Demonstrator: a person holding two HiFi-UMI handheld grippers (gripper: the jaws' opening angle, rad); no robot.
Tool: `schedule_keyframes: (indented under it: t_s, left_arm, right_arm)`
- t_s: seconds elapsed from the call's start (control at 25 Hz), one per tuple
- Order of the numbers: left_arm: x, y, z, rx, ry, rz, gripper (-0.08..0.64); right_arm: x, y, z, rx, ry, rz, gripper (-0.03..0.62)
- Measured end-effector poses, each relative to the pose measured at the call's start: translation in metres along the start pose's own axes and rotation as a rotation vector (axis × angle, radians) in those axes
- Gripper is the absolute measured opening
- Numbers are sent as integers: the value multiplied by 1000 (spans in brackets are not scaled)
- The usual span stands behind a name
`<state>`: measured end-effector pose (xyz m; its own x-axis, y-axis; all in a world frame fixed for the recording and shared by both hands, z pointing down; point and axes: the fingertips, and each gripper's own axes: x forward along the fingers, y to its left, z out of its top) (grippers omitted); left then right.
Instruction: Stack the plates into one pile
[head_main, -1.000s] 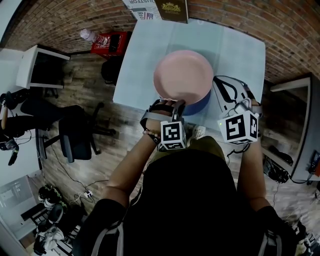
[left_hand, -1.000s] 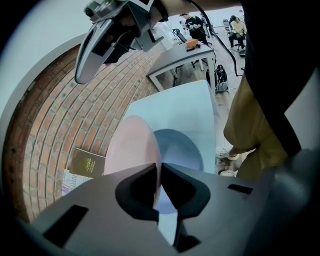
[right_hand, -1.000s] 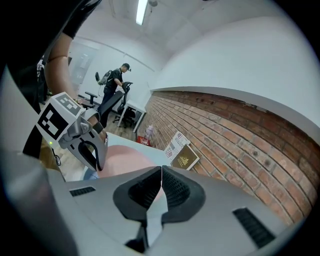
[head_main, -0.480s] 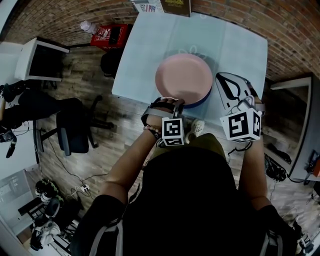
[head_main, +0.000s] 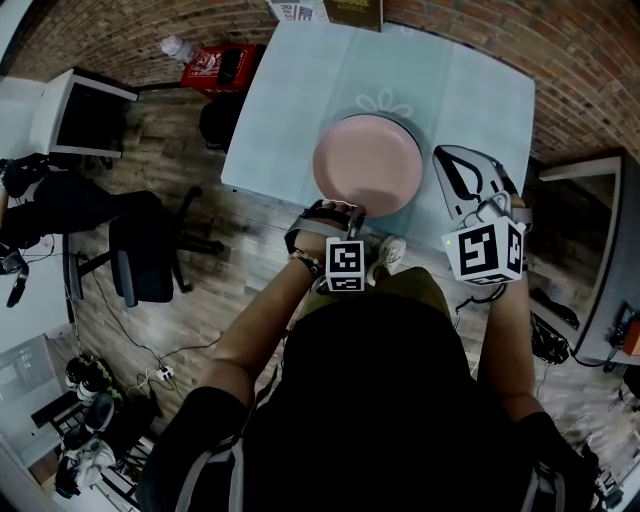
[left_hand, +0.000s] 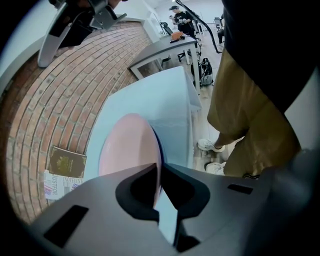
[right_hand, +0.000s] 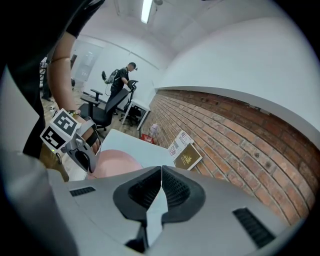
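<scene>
Pale blue table (head_main: 480, 90) against brick wall (head_main: 570, 60), wood floor (head_main: 200, 170) and office chair (head_main: 145, 265) left.
Left gripper (head_main: 345, 212) fingers pinch pink plate (head_main: 368, 163) rim at table's near edge; right gripper (head_main: 450, 160) fingers pressed together, empty.

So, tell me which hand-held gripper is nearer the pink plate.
Left. The left hand-held gripper grips the near rim of the pink plate; the right hand-held gripper, jaws shut and empty, sits apart off its right side.

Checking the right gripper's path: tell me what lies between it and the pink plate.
Only a strip of bare table separates the right gripper from the pink plate; the head view shows it.
</scene>
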<state>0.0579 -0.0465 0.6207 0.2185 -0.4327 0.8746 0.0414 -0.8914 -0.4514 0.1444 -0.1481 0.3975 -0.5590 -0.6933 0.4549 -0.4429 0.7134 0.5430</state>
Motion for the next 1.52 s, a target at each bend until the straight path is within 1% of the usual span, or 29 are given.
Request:
schedule_keyframes:
  t_s: [0.24,0.44,0.72,0.84,0.92,1.08,1.28,1.52]
  left_arm:
    - [7,3,5,15,-25,24,31]
    - [9,5,5,15,-30,8,35]
    - [10,6,6,-9,-30,-7,44]
    - [10,10,6,-43,-30,-19,86]
    - [10,13,6,-53,-29,-28,116]
    - [7,16,4,-25,-13,-26,154]
    - [3,16,4,-26,-5,-23,161]
    - [-4,19,1,-53,9,-19,167]
  right_arm:
    - [-3,1,-4,2,2,-2,35]
    - [-3,-2,-8,7,2,-3,35]
    - [-4,-3,-11,7,-2,0,35]
    - [-5,-2,-12,5,-4,5,35]
    - [-4,-1,-13,5,-4,7,35]
    - [-4,0,-13,7,-6,9,35]
    - [-4,0,-16,9,-7,10,35]
    - [-6,-2,-16,26,-18,-3,35]
